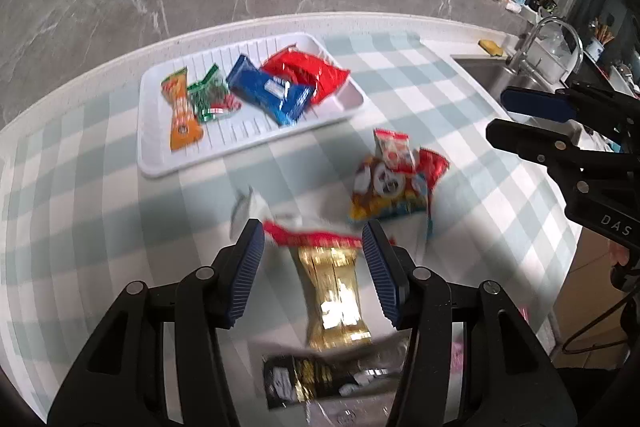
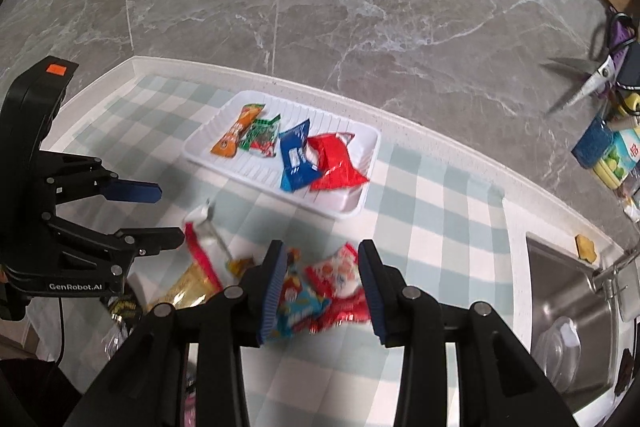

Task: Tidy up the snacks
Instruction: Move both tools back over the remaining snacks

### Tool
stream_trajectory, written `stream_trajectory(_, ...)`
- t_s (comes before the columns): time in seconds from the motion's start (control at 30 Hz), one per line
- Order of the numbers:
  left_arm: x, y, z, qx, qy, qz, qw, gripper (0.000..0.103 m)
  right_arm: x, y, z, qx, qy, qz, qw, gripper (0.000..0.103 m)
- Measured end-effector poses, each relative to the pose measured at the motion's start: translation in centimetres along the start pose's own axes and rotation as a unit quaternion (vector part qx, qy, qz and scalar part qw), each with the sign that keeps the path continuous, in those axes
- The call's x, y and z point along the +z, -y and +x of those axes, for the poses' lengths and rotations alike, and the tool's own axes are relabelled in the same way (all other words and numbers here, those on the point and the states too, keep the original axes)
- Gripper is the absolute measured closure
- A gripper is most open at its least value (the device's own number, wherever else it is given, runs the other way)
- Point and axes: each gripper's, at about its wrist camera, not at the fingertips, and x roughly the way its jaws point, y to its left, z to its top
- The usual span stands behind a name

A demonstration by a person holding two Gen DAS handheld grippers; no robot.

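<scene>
Snacks lie loose on your checked tablecloth, near a white tray.
Inside the tray sit orange, green, blue and red packets. Your left gripper hangs part open above a gold packet, untouched; your right gripper hangs part open above red-and-blue packets, gripping nothing.

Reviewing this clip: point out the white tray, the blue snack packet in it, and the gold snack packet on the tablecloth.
white tray (image 1: 256,143): left wrist view, bare ribbed floor near its front rim.
blue snack packet (image 1: 256,83): left wrist view, middle of the wrapper.
gold snack packet (image 1: 334,291): left wrist view, centre of the foil.
</scene>
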Motion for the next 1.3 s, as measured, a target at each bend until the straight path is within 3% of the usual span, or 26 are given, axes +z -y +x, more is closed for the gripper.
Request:
stream_trajectory(0.7, -9.9, 2.0, -2.3, 0.026, -0.048, -0.06, 0.9967, 0.051, -8.0, -2.3, -3.3, 0.047, -0.028, -0.02, 0.998, 0.058)
stream_trajectory(1.03, -12.2, 2.0, -2.4, 0.029, -0.065, -0.08, 0.9943, 0.051, -10.4, -3.4, -3.4, 0.07, -0.045, -0.035, 0.996, 0.058)
stream_trajectory(1.3, -13.5, 1.0, -2.1, 0.024, -0.076, -0.109, 0.9908, 0.051, -13.1, -5.0, -3.1, 0.114, -0.058, -0.07, 0.989, 0.056)
